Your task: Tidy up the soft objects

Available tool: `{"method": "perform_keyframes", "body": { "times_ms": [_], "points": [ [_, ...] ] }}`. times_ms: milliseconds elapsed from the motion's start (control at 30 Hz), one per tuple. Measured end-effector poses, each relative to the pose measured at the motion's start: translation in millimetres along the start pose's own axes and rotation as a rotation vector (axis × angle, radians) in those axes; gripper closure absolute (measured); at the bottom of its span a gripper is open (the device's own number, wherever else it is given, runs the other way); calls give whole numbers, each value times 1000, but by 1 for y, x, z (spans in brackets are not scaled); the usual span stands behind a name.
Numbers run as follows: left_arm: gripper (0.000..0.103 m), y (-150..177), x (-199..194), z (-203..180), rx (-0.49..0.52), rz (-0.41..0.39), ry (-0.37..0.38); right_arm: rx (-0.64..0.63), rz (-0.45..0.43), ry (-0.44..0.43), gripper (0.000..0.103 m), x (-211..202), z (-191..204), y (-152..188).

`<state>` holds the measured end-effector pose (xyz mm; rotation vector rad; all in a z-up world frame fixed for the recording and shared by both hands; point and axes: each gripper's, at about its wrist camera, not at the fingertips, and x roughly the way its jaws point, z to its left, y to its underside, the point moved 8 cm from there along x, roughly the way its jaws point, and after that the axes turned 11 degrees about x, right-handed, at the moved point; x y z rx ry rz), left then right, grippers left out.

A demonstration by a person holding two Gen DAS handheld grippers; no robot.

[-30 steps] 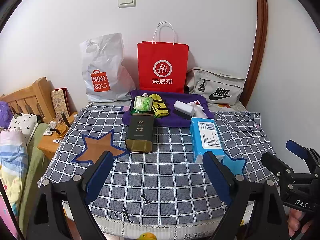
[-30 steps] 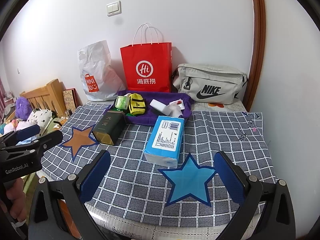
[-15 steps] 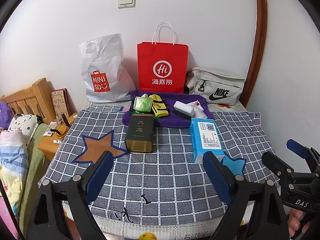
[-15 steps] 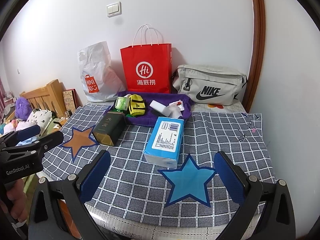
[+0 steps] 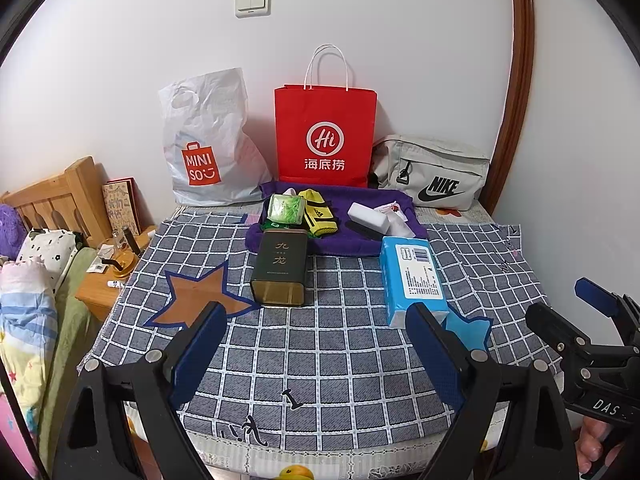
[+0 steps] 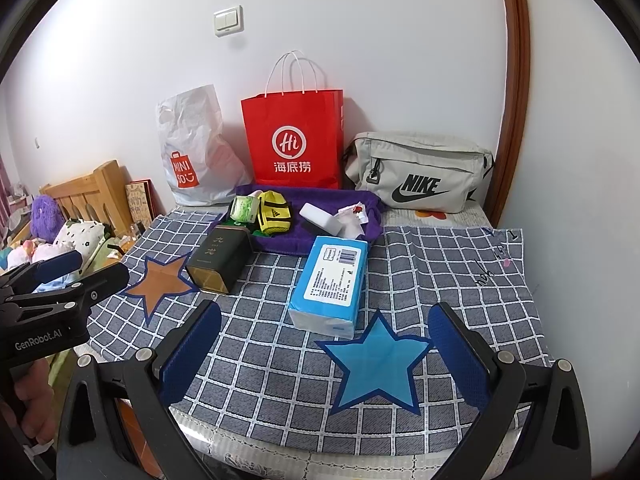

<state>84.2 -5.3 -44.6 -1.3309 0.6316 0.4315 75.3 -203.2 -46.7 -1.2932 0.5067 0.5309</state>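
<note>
Both views are fisheye cameras riding on handheld grippers, looking forward and downward along their fingers from the near edge of a table toward the wall. The left wrist view sits at the left, with the left gripper [image 5: 316,344] framing its foreground and the right gripper [image 5: 576,312] entering at its right edge. The right wrist view sits at the right, closer to the blue star [image 6: 376,364]. The 2 views share the checked cloth [image 5: 340,344], the blue tissue pack [image 6: 330,280] and the red bag [image 5: 325,132].

Blue tissue pack [image 6: 329,280] flat on cloth [image 6: 440,272]
</note>
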Motion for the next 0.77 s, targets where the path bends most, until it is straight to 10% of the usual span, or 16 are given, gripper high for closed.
{"method": "perform_keyframes", "body": {
  "times_ms": [767],
  "points": [
    [12, -5, 4, 5, 4, 13, -9, -2, -7, -2, 1, -3, 1, -3]
  ]
}}
